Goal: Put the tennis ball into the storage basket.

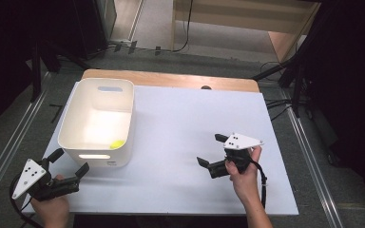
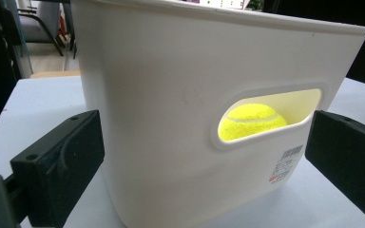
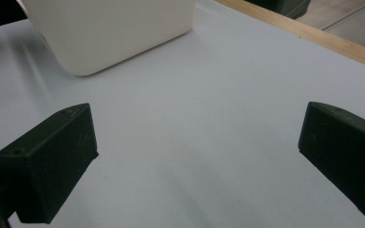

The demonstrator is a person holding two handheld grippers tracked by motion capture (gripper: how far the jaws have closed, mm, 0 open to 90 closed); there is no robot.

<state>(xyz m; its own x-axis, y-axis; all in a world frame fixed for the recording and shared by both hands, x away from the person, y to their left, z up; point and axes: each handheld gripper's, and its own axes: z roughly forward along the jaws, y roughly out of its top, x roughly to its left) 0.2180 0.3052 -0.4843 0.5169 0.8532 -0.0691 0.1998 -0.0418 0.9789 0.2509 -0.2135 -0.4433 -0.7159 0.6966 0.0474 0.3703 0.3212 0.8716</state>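
A white bin (image 1: 97, 121) stands on the left part of the bench (image 1: 185, 137), which is covered by a white sheet. A yellow tennis ball (image 1: 117, 144) lies inside the bin at its near right corner; in the left gripper view the ball (image 2: 251, 126) shows through the oval handle slot (image 2: 271, 116) in the bin's near wall (image 2: 171, 109). The left hand-held gripper (image 1: 69, 164) is held at the near left corner of the bench, just beside the bin's near wall, with its jaws spread wide and empty, one to each side of the wall without touching it. The right hand-held gripper (image 1: 211, 151) hovers over the bare sheet at the near right, well apart from the bin and ball, pointing left toward them; its jaws are likewise wide apart and hold nothing. A barcode label (image 2: 285, 164) sits below the slot.
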